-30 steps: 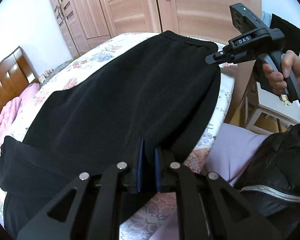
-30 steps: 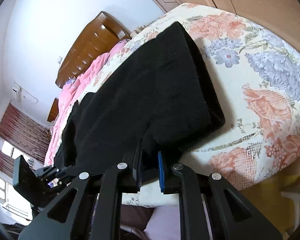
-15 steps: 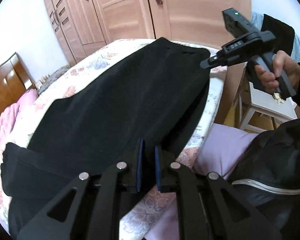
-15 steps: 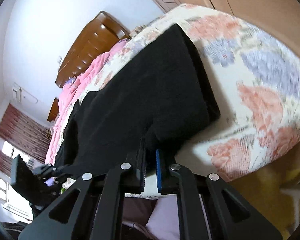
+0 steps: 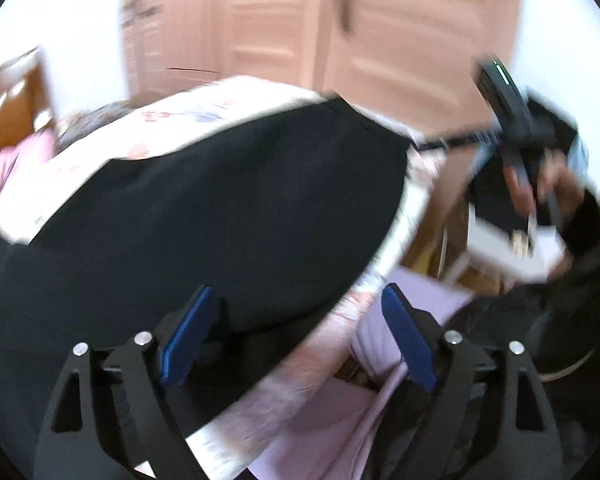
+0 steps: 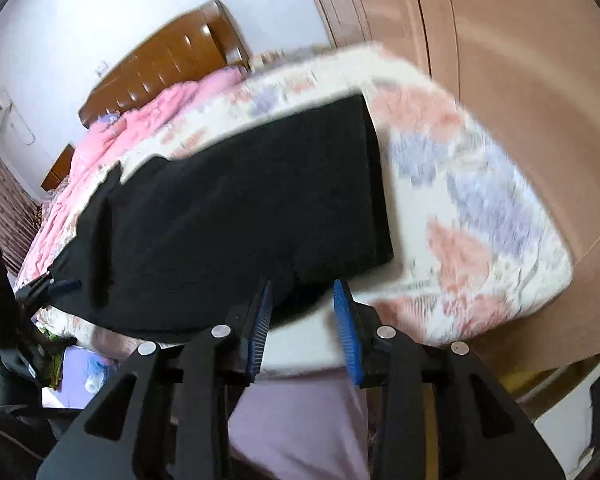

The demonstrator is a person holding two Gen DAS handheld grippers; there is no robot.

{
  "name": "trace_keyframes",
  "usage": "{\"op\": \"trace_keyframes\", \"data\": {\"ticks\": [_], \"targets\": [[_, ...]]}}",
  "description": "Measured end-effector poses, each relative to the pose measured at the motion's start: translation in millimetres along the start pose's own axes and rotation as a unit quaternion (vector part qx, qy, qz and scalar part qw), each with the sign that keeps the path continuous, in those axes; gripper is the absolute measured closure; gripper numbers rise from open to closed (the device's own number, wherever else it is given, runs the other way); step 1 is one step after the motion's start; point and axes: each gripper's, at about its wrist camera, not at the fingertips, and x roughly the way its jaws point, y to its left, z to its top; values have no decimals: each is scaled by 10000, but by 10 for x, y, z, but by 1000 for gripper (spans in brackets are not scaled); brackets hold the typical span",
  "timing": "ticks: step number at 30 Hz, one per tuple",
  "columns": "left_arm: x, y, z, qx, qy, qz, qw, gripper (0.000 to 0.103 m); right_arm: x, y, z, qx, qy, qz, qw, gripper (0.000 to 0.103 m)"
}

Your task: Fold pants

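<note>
The black pants (image 5: 220,216) lie flat along the near edge of the floral bed (image 5: 188,112), waistband toward the wardrobe. In the right wrist view the pants (image 6: 236,216) stretch from the waistband at right to the legs at left. My left gripper (image 5: 296,312) is open and empty, just off the pants' near edge. My right gripper (image 6: 302,308) is open and empty, close to the waistband corner. The right gripper also shows blurred in the left wrist view (image 5: 512,120), and the left gripper shows in the right wrist view (image 6: 40,284).
A wooden wardrobe (image 5: 340,32) stands beyond the bed's foot. A pink quilt (image 6: 148,120) and wooden headboard (image 6: 164,64) are at the far end. A white stool (image 5: 504,256) stands right of the bed. The person's lilac clothing (image 6: 300,420) is below the grippers.
Both grippers have opened and let go of the pants' near edge. The pants now rest on the bed. Both cameras have moved back, and the view is blurred.
</note>
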Motion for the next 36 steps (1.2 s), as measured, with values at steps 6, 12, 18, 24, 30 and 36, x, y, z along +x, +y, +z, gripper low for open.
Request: {"op": "trace_keyframes", "data": {"ticks": [6, 12, 18, 24, 30, 36], "targets": [[-227, 1362, 243, -2384, 91, 1727, 9556, 5, 326, 477, 194, -526, 37, 592, 9969, 64], [216, 2058, 480, -3479, 751, 1730, 9184, 6, 890, 1278, 214, -1143, 481, 1040, 9868, 64], [699, 1996, 375, -2757, 1810, 2963, 8963, 30, 1076, 1557, 116, -1436, 680, 1151, 9806, 57], [137, 1671, 301, -2281, 804, 3251, 9142, 95, 1090, 1405, 82, -1320, 633, 1123, 9828, 56], [-612, 1319, -315, -2849, 32, 3155, 9051, 95, 925, 1359, -14, -1389, 511, 1755, 9733, 55], [-651, 1257, -1111, -3354, -357, 2878, 8963, 95, 860, 1626, -282, -2058, 846, 2482, 9428, 55]]}}
